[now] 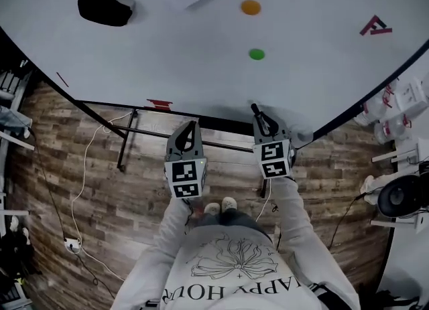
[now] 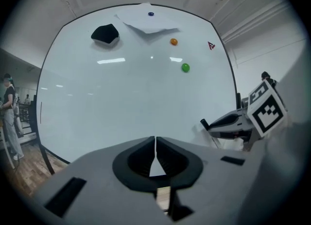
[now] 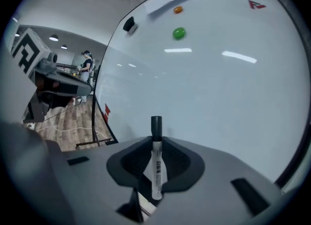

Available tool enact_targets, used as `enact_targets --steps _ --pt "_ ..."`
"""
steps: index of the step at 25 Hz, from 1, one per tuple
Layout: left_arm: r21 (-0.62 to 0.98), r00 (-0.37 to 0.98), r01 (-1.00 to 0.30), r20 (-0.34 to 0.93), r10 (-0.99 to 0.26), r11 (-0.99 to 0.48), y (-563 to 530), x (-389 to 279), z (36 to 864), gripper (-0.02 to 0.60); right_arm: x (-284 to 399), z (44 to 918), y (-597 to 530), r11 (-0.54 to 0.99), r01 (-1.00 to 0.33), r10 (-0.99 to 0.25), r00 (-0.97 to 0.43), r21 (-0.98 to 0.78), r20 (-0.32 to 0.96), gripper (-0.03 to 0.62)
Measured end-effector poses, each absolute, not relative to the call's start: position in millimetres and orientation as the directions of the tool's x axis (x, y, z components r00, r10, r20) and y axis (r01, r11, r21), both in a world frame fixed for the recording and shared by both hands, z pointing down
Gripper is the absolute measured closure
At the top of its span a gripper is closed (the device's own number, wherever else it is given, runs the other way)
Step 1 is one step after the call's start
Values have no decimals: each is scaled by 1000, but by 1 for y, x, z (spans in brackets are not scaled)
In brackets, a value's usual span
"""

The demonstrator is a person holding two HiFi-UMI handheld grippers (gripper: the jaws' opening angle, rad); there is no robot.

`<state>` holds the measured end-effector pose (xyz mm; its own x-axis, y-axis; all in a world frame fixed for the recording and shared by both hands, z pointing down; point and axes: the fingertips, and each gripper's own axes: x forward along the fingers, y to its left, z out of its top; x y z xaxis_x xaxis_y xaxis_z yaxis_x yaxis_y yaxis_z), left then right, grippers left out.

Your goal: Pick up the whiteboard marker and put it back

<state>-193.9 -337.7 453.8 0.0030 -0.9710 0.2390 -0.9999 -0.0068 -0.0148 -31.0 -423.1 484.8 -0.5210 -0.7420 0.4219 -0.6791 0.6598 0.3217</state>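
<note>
A white whiteboard marker [image 3: 156,163] with a black cap is clamped between the jaws of my right gripper [image 3: 156,144]; its cap points toward the whiteboard [image 3: 218,83]. In the head view the right gripper [image 1: 263,118] is in front of the board's lower edge, and the marker's black cap [image 1: 255,109] pokes out past the jaws. My left gripper [image 1: 190,130] hangs beside it to the left, shut with nothing between its jaws [image 2: 155,152]. From the left gripper view, the right gripper [image 2: 228,122] with the marker shows at the right.
The whiteboard [image 1: 201,41] carries a black eraser [image 1: 104,9], an orange magnet [image 1: 251,7], a green magnet [image 1: 257,54], a pinned sheet of paper [image 2: 148,21] and a red mark [image 1: 375,27]. Board stand legs [image 1: 124,142] and cables [image 1: 84,168] cross the wooden floor. A person [image 2: 9,117] stands far left.
</note>
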Motion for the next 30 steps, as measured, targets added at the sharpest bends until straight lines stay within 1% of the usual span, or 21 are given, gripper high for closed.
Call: enact_targets --steps 4,10,15,22,30 --pt "-21 59 -998 216 -975 -65 -350 -171 445 572 5 461 -427 577 -757 -808 -478 305 343 533" --pt "-23 154 -987 189 -970 -161 -370 -127 433 572 69 432 -432 414 -872 -906 -364 261 218 533" --pt "-30 224 -972 170 -960 -232 -385 -92 425 572 119 420 -436 296 -929 -952 -269 224 145 533" --pt "-41 287 -954 177 -942 -298 -399 -55 425 571 158 425 -442 222 -961 -971 -204 164 121 533" --pt "-48 295 -949 213 -931 -312 -409 -38 440 572 174 454 -453 204 -974 -971 -188 100 150 532"
